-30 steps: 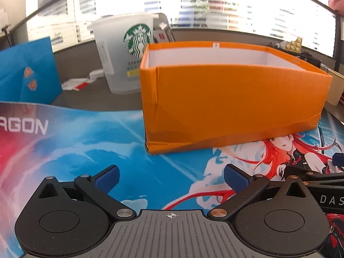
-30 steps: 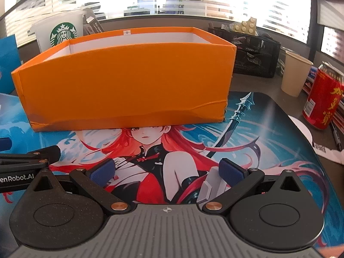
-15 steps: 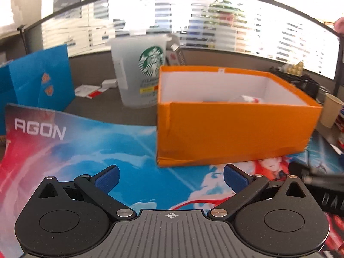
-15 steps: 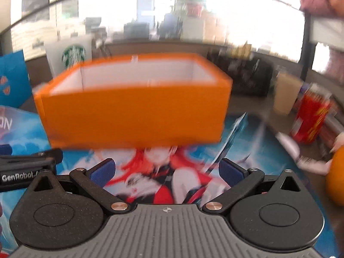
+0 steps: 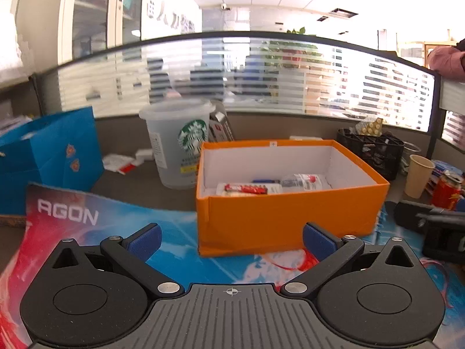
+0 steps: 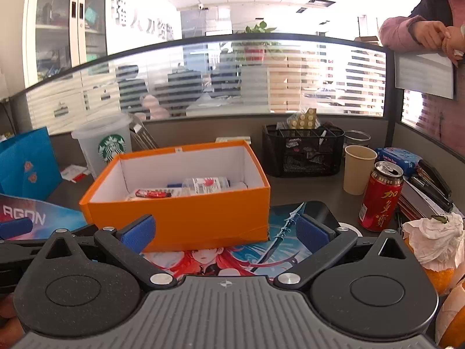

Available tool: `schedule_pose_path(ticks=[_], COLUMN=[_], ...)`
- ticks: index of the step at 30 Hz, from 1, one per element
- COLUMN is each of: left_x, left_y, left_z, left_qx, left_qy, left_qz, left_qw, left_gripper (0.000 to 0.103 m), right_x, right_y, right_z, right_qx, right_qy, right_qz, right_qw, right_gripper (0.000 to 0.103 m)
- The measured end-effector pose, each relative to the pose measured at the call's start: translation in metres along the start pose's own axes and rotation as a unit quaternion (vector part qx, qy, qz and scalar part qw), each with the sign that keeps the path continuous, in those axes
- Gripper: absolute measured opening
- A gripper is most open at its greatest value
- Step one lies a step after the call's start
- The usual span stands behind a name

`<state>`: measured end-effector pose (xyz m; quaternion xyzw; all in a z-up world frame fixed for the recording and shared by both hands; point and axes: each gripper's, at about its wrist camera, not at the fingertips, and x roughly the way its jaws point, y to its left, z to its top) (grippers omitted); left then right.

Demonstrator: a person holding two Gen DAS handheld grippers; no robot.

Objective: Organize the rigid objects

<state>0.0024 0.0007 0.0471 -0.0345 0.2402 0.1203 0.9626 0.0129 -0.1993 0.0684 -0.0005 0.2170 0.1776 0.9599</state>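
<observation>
Office desk (image 6: 325,186), printed mat (image 5: 180,238); both cameras risen since a second ago, orange box (image 5: 287,218) contents at 12 o'clock now visible; left gripper (image 5: 231,237) and right gripper (image 6: 225,229) fingers apart, empty; sorting apparently near done.

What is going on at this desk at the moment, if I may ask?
A person holds a gripper in each hand, tidying items into the orange box on the desk mat. The left gripper and right gripper are both open and empty, above the mat in front of the box. A small bottle and a red-wrapped item lie inside.
</observation>
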Motion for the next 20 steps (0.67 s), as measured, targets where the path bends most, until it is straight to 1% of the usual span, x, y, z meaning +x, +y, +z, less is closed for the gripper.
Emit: schedule_pose_path(ticks=[1, 3, 7, 9, 18, 20], left_x=[-0.001, -0.005, -0.01, -0.01, -0.004, -0.002], left_y=[0.002, 0.003, 0.001, 0.0, 0.002, 0.004], left_z=[0.0, 0.001, 0.002, 0.002, -0.001, -0.001], left_qx=[-0.009, -0.011, -0.001, 0.0, 0.011, 0.011], left_qy=[0.005, 0.005, -0.01, -0.009, -0.004, 0.0], left_qz=[-0.007, -0.012, -0.001, -0.005, 0.009, 0.004], left_qw=[0.9999, 0.9999, 0.9999, 0.9999, 0.9999, 0.9999], left_gripper=[0.103, 0.103, 0.103, 0.103, 0.103, 0.103], right_x=[0.001, 0.002, -0.003, -0.002, 0.003, 0.004], right_y=[0.002, 0.002, -0.002, -0.001, 0.001, 0.001], right_z=[-0.003, -0.006, -0.011, -0.012, -0.016, -0.017], right_qx=[-0.003, -0.002, 0.009, 0.007, 0.008, 0.008], right_qy=[0.001, -0.002, -0.01, -0.008, -0.006, -0.005], right_qz=[-0.004, -0.014, -0.021, -0.019, -0.016, -0.018], right_qw=[1.0, 1.0, 1.0, 1.0, 1.0, 1.0], right_gripper=[0.103, 0.103, 0.103, 0.103, 0.103, 0.103])
